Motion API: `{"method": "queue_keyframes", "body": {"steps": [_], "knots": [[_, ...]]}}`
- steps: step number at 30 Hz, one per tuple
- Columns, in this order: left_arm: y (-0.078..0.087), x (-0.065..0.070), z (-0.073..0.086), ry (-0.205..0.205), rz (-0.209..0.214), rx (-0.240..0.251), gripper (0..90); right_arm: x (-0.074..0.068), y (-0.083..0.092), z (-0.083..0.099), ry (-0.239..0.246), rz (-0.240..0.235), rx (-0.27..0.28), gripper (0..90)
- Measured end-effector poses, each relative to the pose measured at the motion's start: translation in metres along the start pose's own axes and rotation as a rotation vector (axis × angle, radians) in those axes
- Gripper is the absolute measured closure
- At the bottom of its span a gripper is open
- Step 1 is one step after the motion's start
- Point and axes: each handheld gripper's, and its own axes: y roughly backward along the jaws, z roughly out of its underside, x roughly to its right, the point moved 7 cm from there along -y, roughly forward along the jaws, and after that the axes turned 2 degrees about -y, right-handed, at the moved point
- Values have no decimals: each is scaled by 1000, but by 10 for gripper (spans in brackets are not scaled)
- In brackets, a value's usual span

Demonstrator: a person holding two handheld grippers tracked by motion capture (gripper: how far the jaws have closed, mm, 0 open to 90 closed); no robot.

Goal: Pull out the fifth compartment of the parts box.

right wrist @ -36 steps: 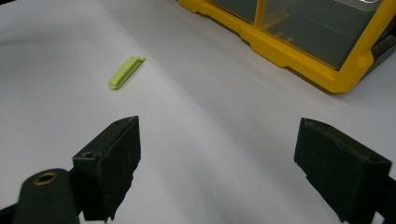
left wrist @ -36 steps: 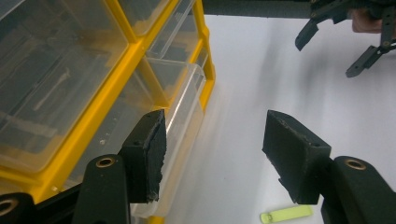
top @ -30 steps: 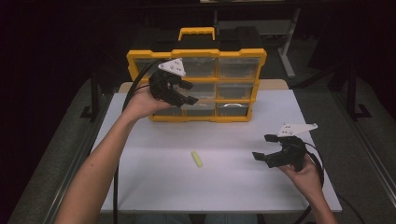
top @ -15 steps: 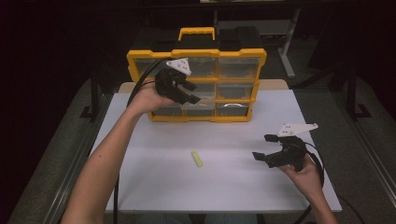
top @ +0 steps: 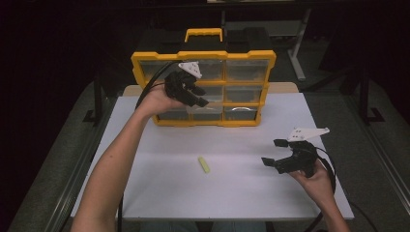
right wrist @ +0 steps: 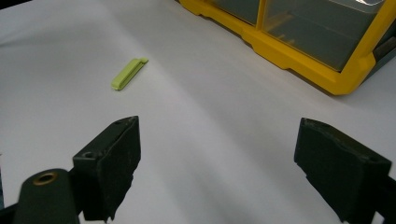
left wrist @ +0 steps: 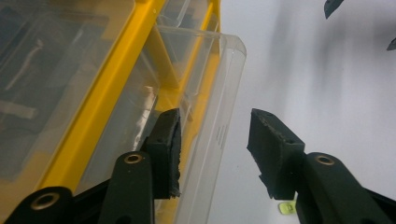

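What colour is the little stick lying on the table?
The stick is light yellow-green, clearest in the right gripper view.

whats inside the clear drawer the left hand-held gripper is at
The clear drawer, partly pulled out of the yellow organizer, shows nothing inside where its walls are visible. Its lower part is hidden behind the left hand-held gripper, whose jaws have just been closing.

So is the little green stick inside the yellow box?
No, the green clip lies on the white table, in front of the yellow organizer box.

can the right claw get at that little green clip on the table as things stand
Probably yes. The right claw stands open, and bare white table lies between it and the green clip. The left claw is up at the yellow organizer, out of the way.
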Motion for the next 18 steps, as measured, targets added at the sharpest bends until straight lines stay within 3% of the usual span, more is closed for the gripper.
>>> {"method": "queue_keyframes", "body": {"steps": [9,18], "knots": [[-5,-1,2,-3,19,-16,617,-1,-1,0,1,-3,-6,137],[-2,-1,3,13,27,2,684,-2,-1,0,7,-5,-6,137]]}}
